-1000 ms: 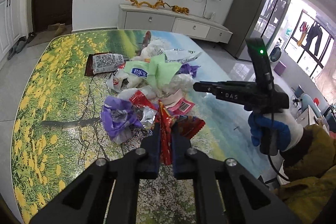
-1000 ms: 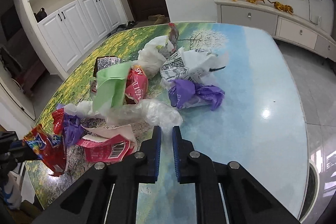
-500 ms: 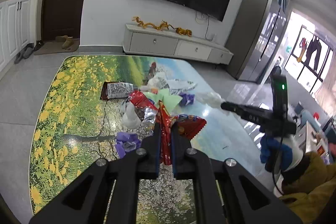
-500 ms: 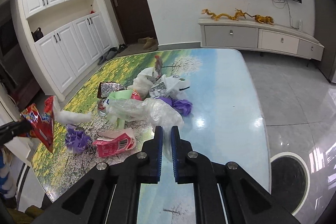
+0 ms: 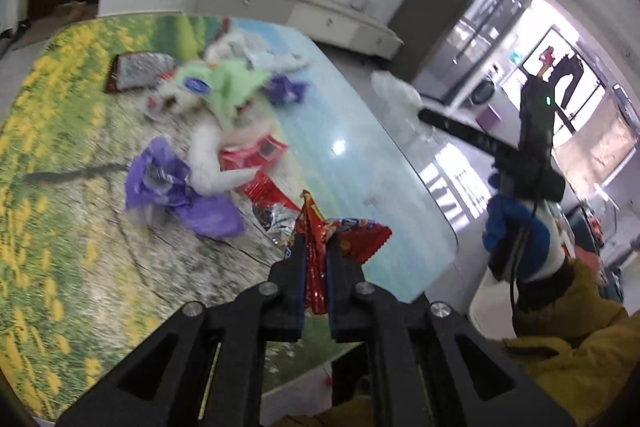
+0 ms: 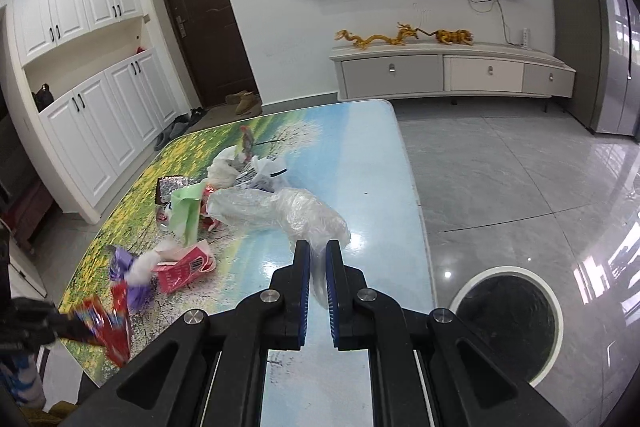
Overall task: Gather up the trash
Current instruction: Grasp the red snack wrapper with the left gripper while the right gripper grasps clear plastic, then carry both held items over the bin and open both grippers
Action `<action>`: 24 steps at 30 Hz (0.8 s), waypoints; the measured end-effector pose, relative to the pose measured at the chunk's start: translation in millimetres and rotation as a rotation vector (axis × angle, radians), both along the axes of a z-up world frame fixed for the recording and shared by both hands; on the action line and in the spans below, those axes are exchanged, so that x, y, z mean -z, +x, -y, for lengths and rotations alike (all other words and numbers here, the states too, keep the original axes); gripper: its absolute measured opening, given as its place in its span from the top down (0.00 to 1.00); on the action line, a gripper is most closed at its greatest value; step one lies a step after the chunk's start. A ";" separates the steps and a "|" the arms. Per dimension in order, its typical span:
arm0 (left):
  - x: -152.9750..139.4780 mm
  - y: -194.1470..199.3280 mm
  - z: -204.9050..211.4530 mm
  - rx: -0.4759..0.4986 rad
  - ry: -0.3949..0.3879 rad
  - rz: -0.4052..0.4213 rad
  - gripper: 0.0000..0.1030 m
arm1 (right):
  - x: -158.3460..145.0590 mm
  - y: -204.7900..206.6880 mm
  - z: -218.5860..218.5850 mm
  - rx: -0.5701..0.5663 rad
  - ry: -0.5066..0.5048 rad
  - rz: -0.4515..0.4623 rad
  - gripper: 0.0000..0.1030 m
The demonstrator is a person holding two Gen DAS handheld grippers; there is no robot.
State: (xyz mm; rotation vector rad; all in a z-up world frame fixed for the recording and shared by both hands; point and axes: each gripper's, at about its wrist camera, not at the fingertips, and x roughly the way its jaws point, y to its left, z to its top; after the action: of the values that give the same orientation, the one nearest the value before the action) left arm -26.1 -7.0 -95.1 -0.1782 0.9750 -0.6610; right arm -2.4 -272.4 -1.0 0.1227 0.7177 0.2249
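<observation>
My left gripper (image 5: 316, 255) is shut on a red snack wrapper (image 5: 340, 231), held above the near corner of the landscape-printed table (image 5: 60, 227). My right gripper (image 6: 318, 259) is shut on a crumpled clear plastic bag (image 6: 280, 211) that hangs stretched out over the table's right side. In the left wrist view that bag (image 5: 394, 91) dangles from the right gripper (image 5: 420, 113), held by a gloved hand (image 5: 516, 235). A pile of trash stays on the table: a green bag (image 6: 186, 211), a pink-red packet (image 6: 184, 267), a purple wrapper (image 5: 160, 183) and white bags (image 6: 224, 167).
A round bin (image 6: 504, 323) with a white rim and dark inside stands on the grey floor, right of the table's near corner. A low TV cabinet (image 6: 448, 71) lines the far wall. White cupboards (image 6: 100, 115) and a dark door stand to the left.
The right gripper has risen and drawn back with the clear bag, pulling it off the pile; the bin has come into its view. The left gripper keeps the red wrapper and has swung about.
</observation>
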 end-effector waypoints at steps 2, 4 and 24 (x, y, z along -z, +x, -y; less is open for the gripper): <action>2.4 -1.3 6.3 0.022 0.004 -0.011 0.93 | -2.0 -2.1 2.0 0.013 0.000 0.006 0.92; 4.6 -2.2 11.4 0.043 -0.002 -0.023 0.93 | -3.1 -3.2 3.5 0.021 -0.001 0.010 0.92; -19.8 25.5 19.7 -0.018 -0.019 0.114 0.93 | -8.6 -10.1 31.0 0.113 0.001 0.038 0.92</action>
State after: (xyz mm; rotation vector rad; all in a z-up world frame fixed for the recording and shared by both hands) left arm -0.7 -26.7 -75.3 -0.1638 0.8577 -0.6573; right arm -12.5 -303.4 7.6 0.1591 0.6710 0.1197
